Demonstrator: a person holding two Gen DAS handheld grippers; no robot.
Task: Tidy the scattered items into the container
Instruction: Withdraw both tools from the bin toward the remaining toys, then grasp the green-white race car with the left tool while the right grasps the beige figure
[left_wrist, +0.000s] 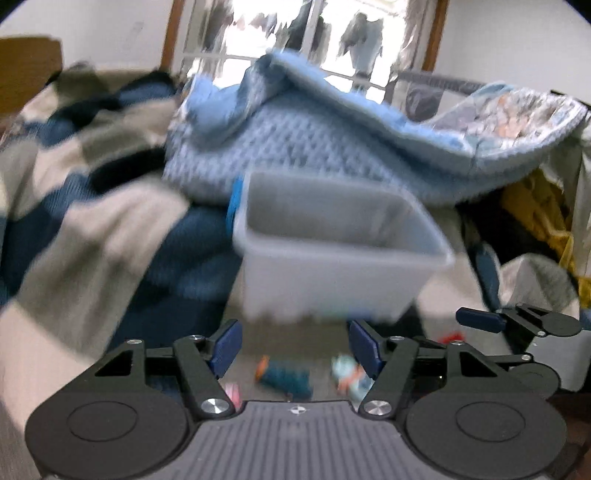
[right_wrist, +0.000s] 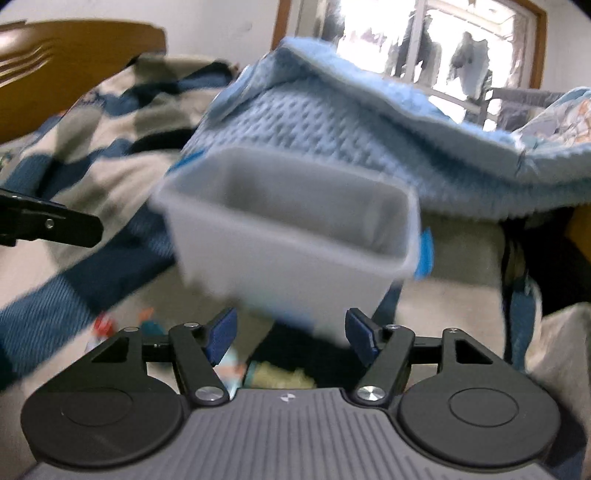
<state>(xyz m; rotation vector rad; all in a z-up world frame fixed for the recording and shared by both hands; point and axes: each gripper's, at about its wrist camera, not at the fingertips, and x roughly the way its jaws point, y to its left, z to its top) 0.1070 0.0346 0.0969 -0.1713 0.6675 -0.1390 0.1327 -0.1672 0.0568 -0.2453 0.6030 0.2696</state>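
A translucent white plastic bin (left_wrist: 325, 266) with blue side latches stands on the bed ahead of both grippers; it also shows in the right wrist view (right_wrist: 295, 254). My left gripper (left_wrist: 295, 349) is open and empty, short of the bin. Small items lie blurred below it: a teal and orange piece (left_wrist: 284, 376), a light blue one (left_wrist: 349, 371), a pink one (left_wrist: 232, 392). My right gripper (right_wrist: 291, 338) is open and empty, near the bin's front corner. A yellowish item (right_wrist: 279, 376) and small coloured pieces (right_wrist: 103, 326) lie below it. The right gripper's fingertip (left_wrist: 480, 319) shows in the left view.
A light blue knitted blanket (left_wrist: 314, 147) is heaped behind the bin. A blue, white and grey striped blanket (left_wrist: 92, 221) covers the bed at left. A wooden headboard (right_wrist: 74, 48) is at far left. A window (left_wrist: 295, 37) is behind. Yellow fabric (left_wrist: 535, 210) lies at right.
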